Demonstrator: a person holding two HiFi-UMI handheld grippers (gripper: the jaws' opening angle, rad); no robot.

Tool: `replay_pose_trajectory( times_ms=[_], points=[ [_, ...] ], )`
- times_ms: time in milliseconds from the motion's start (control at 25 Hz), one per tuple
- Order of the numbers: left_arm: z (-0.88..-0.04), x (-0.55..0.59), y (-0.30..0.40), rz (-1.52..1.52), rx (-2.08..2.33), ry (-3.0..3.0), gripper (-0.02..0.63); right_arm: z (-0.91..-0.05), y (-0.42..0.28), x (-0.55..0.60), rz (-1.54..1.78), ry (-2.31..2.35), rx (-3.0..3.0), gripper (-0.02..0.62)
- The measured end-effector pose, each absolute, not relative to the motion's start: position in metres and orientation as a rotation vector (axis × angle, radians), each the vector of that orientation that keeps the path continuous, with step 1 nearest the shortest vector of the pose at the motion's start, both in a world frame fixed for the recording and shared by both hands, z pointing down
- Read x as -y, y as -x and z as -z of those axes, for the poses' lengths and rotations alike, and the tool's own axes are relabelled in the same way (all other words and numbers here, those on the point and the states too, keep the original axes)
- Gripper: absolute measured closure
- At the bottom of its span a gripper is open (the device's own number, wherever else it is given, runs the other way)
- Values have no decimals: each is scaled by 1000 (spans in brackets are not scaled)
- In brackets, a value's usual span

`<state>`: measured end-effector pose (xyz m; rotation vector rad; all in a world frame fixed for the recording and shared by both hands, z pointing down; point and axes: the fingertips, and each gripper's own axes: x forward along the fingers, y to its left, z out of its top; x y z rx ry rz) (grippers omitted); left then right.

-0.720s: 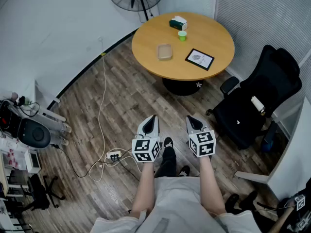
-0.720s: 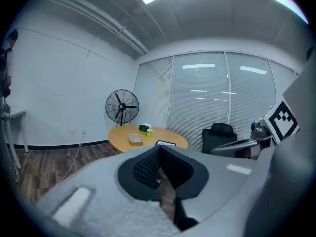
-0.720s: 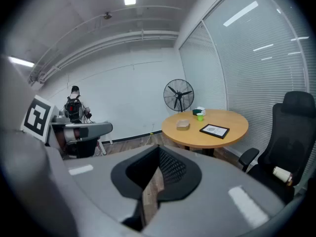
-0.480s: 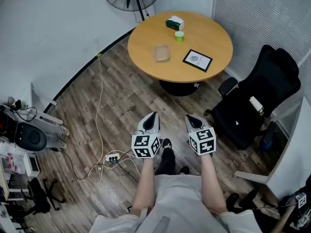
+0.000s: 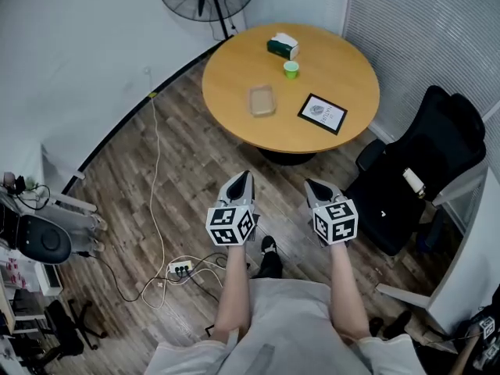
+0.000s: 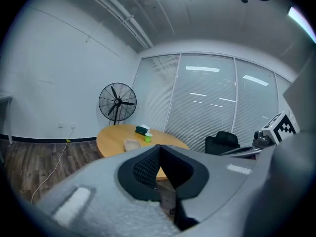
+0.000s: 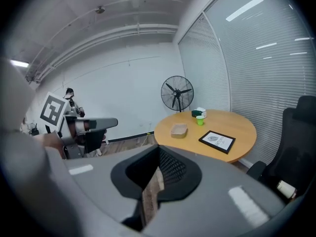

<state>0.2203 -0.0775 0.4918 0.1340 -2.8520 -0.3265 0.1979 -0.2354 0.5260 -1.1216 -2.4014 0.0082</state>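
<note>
Both tongs are pressed together with nothing between them. The left gripper (image 5: 243,177) and right gripper (image 5: 312,186) hang side by side over the floor, tips toward about 12 o'clock, well apart from the round table (image 5: 234,84). On it lies a shallow beige tray (image 5: 262,100), empty, its long axis running 12 to 6. At its 1 o'clock stands a green cup (image 5: 291,69), contents unseen. The box (image 5: 282,46) beyond shows white tissue. A frame (image 5: 322,113) lies at the tray's 3 o'clock.

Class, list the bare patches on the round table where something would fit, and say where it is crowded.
Bare: the table at right, between green cup, picture frame and rim; its left edge beside the shallow tray. Crowded: tissue box and cup, close together.
</note>
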Motion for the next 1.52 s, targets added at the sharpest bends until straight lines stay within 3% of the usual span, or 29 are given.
replay_pose_trajectory(
  times_ms=[1000, 1240, 1520],
  points=[
    [-544, -85, -130, 335, 2731, -225, 606, -562, -72, 120, -47, 1010, 2380, 595],
    [-551, -94, -88, 327, 2716, -275, 606, -579, -48, 97, 14, 1032, 2356, 595],
    [-562, -110, -14, 229, 2647, -371, 606, -597, 28, 72, -59, 968, 2347, 595]
  ],
)
